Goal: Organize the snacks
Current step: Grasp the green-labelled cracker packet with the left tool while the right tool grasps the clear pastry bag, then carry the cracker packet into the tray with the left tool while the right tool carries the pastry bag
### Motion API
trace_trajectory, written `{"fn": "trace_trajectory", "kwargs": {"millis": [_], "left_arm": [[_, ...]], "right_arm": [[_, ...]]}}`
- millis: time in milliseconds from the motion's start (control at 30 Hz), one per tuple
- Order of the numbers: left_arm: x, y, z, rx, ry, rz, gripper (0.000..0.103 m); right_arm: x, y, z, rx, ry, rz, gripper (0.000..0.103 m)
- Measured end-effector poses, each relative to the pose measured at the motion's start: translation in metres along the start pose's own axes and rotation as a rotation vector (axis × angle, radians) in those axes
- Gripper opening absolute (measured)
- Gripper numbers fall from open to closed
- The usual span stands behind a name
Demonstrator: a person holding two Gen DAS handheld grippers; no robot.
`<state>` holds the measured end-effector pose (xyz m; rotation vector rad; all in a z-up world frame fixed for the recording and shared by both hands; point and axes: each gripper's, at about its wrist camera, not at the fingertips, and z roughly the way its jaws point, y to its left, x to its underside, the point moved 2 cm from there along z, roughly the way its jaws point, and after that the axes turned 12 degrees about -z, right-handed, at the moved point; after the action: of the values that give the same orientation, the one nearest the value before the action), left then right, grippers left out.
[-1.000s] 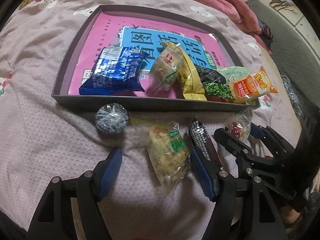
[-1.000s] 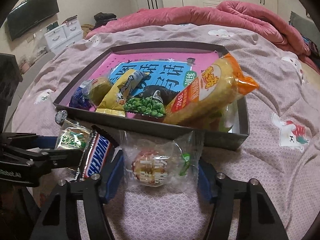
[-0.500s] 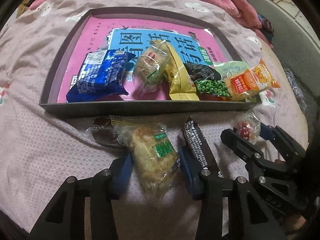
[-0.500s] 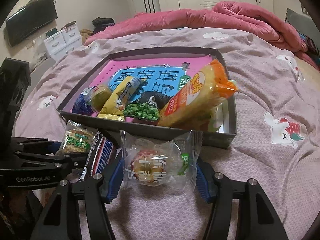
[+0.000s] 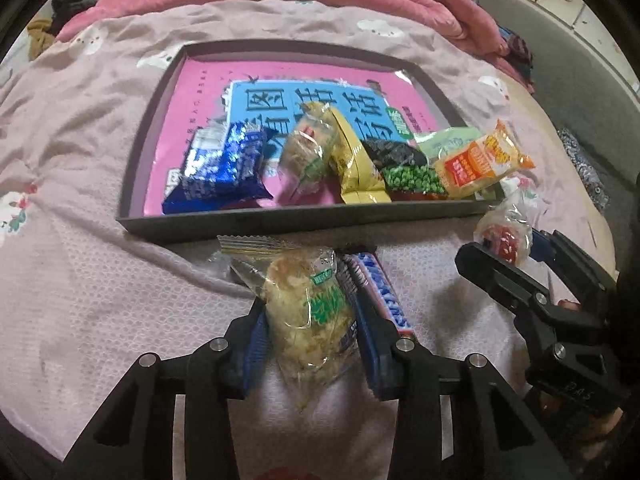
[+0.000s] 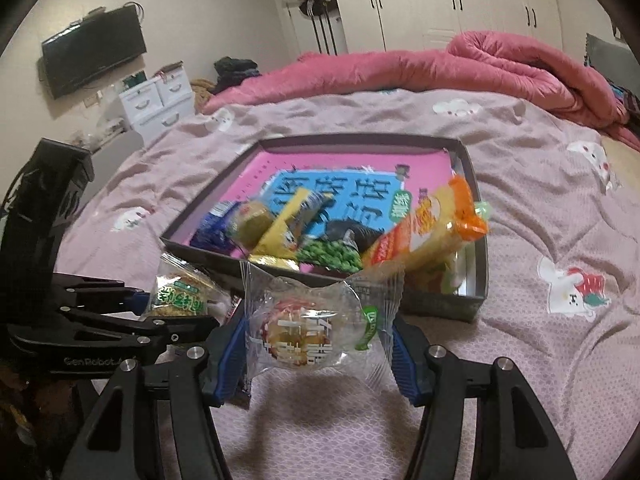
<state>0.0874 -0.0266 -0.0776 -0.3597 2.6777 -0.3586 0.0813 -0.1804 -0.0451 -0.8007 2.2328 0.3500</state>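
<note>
On the left, a green-labelled clear snack pack (image 5: 308,312) is clamped between the blue pads of the left tongs (image 5: 310,322), which have just been closing on it. Its long axis runs along the fingers, pointing toward the near wall of the grey tray (image 5: 280,218) lying just ahead on the bed. A chocolate bar (image 5: 380,292) lies against the right finger. To the right, a round pastry in a clear wrapper (image 6: 316,326) is held crosswise by the right tongs (image 6: 320,340), clenched on its sides and clear of the bedspread. The tray, already carrying several packets, lies straight ahead of both tongs; the right one is judged slightly nearer its front wall.
</note>
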Motion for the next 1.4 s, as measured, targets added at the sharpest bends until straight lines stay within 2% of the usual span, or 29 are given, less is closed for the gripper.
{"fn": "trace_trajectory", "kwargs": {"millis": [433, 833, 1400], "left_arm": [[-0.012, 0.010, -0.040, 0.008, -0.099, -0.018, 0.042], [-0.025, 0.021, -0.060, -0.010, -0.160, -0.037, 0.042], [-0.038, 0.037, -0.069, -0.028, -0.203, -0.077, 0.042]], "right_arm": [[-0.013, -0.003, -0.018, -0.007, -0.113, 0.019, 0.061], [-0.016, -0.002, -0.022, 0.008, -0.135, 0.009, 0.061], [-0.026, -0.004, -0.027, 0.038, -0.167, 0.008, 0.061]]}}
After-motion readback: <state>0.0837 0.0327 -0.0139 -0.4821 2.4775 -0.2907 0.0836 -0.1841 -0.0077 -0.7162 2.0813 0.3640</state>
